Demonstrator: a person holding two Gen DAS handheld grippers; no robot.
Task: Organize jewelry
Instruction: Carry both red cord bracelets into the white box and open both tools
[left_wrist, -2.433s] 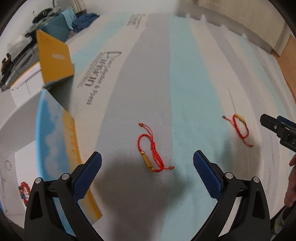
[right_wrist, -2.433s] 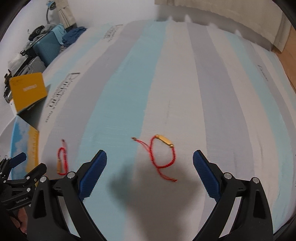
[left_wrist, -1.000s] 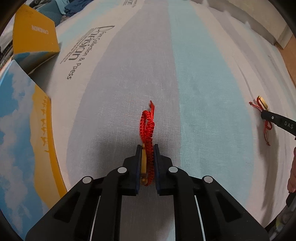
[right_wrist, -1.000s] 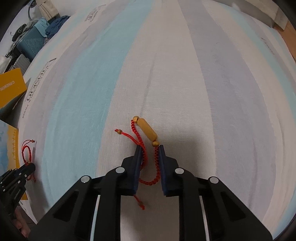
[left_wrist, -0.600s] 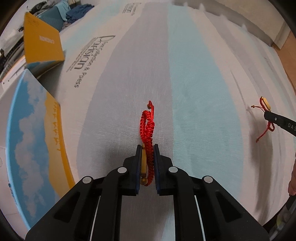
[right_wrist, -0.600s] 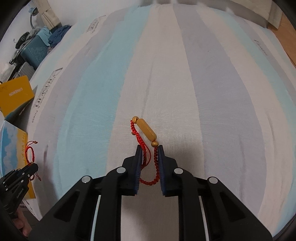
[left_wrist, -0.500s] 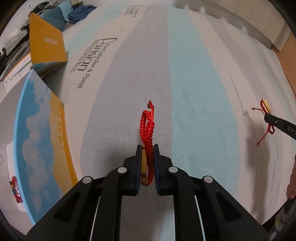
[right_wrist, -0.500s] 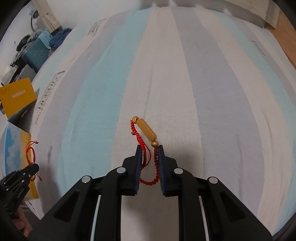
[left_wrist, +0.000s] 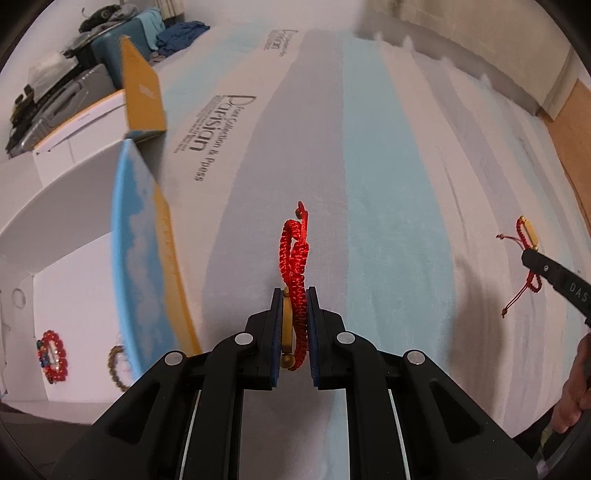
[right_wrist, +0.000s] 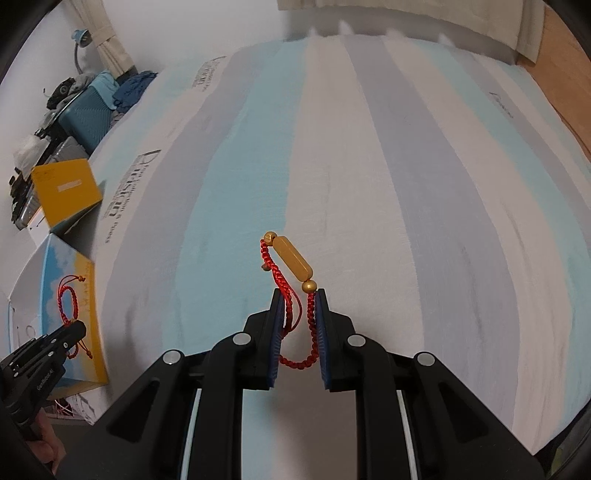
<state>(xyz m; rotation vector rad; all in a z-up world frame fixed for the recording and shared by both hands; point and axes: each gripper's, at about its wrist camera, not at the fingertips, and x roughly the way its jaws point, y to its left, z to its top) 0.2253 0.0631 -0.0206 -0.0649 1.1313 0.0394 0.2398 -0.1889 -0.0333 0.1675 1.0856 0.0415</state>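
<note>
My left gripper (left_wrist: 294, 295) is shut on a red braided bracelet (left_wrist: 293, 254) with a gold bead, held up above the striped bed sheet (left_wrist: 369, 147). My right gripper (right_wrist: 298, 299) is shut on a second red bracelet (right_wrist: 291, 262) with a long gold bead, also lifted off the sheet. In the left wrist view the right gripper (left_wrist: 526, 254) shows at the far right with its bracelet (left_wrist: 526, 230). In the right wrist view the left gripper (right_wrist: 75, 328) shows at the lower left with its bracelet (right_wrist: 68, 302), over the open box.
An open white box (left_wrist: 74, 288) with blue-and-yellow flaps stands at the left edge of the bed; a red beaded bracelet (left_wrist: 53, 354) and a brown beaded bracelet (left_wrist: 118, 369) lie in it. Suitcases and clothes (right_wrist: 88, 103) sit beyond the bed at the left.
Both grippers closed on their bracelets and lifted them off the sheet. The left gripper has since moved toward the open box, which now shows more of its inside.
</note>
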